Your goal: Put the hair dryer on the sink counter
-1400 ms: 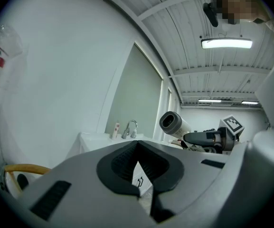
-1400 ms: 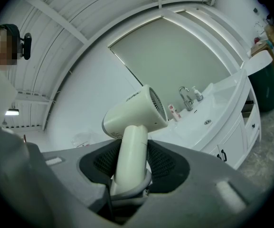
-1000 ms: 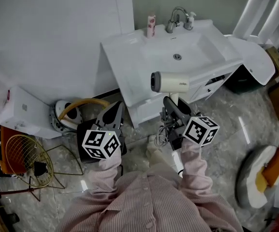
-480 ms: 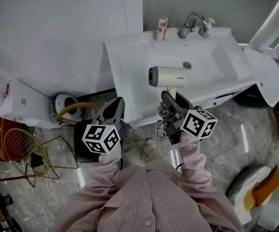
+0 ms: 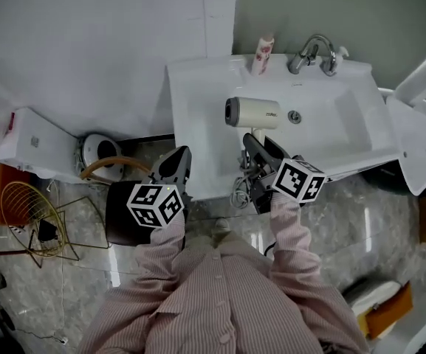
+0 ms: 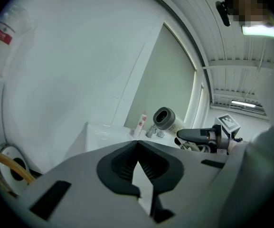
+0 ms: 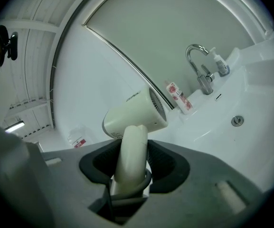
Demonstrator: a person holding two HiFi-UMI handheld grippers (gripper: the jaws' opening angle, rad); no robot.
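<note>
Hair dryer (image 5: pixel 253 113) hangs above the sink counter (image 5: pixel 198 94), its handle clamped in the right gripper (image 5: pixel 257 144); left gripper (image 5: pixel 174 164) is closed on nothing; carrying looks nearly done; next, lower it onto the flat counter, then release.

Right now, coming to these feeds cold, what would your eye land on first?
The cream hair dryer, held over the white sink counter, with the right gripper fingers clamped on its handle. Next comes the left gripper, shut and empty, by the counter's near corner. At the back of the counter stand the chrome faucet and a pink-patterned tube.
</note>
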